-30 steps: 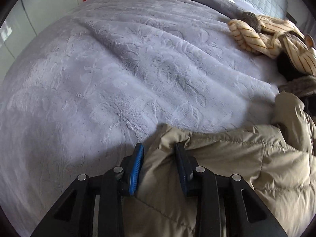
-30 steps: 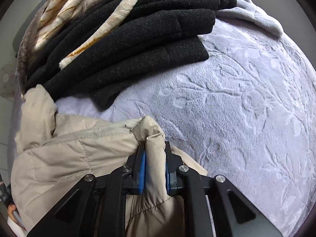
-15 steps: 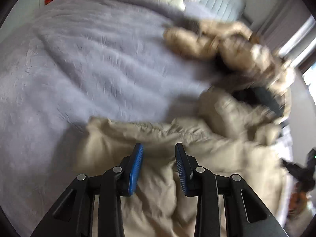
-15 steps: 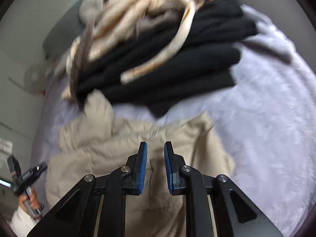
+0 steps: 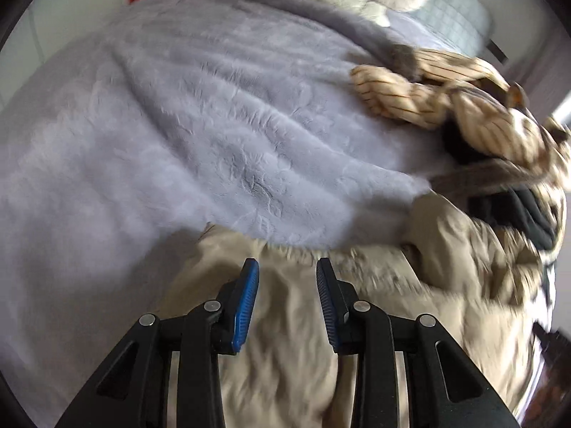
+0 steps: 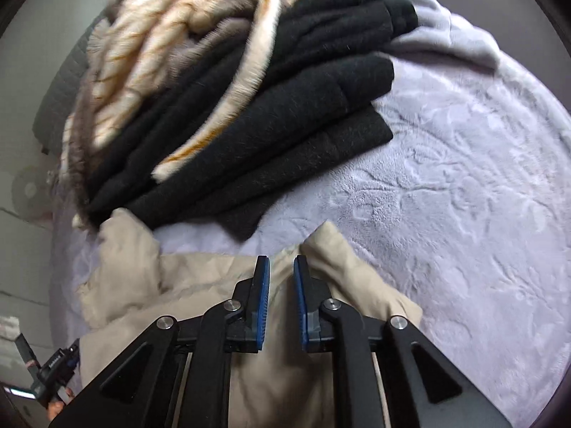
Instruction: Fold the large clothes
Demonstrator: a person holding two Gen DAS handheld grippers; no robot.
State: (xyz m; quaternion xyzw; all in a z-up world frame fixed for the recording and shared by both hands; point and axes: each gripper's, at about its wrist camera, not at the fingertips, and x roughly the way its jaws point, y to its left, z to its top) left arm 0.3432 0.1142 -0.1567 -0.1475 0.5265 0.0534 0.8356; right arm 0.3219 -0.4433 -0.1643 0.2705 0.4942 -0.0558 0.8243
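Jacket: the beige puffer jacket fills the lower middle and lower right of the left wrist view, and the lower left and lower middle of the right wrist view, lying on the lilac plush blanket.
Left gripper: the left gripper hovers over the jacket with its blue pads apart; fabric shows through the gap, but the view is blurred and I cannot tell whether the pads press on it.
Right gripper: the right gripper has its pads close together with a narrow gap; jacket fabric shows behind the gap and no fold clearly stands between them, so whether it grips is not clear.
Risk, slip: if either grip is loose, the slick padded shell may slide out as it is lifted, and the fold would sag unevenly.
Risk, pile: the stack of black folded clothes and the striped cream garment lie just beside the jacket in the upper part of both views; a swung sleeve could drag them askew.
Change, right: a second ago a ridge of jacket stood clamped between the right pads; now that ridge is gone from the gap.
Change, left: the jacket edge sits lower and further left in frame, and more of the pillows at the top shows.
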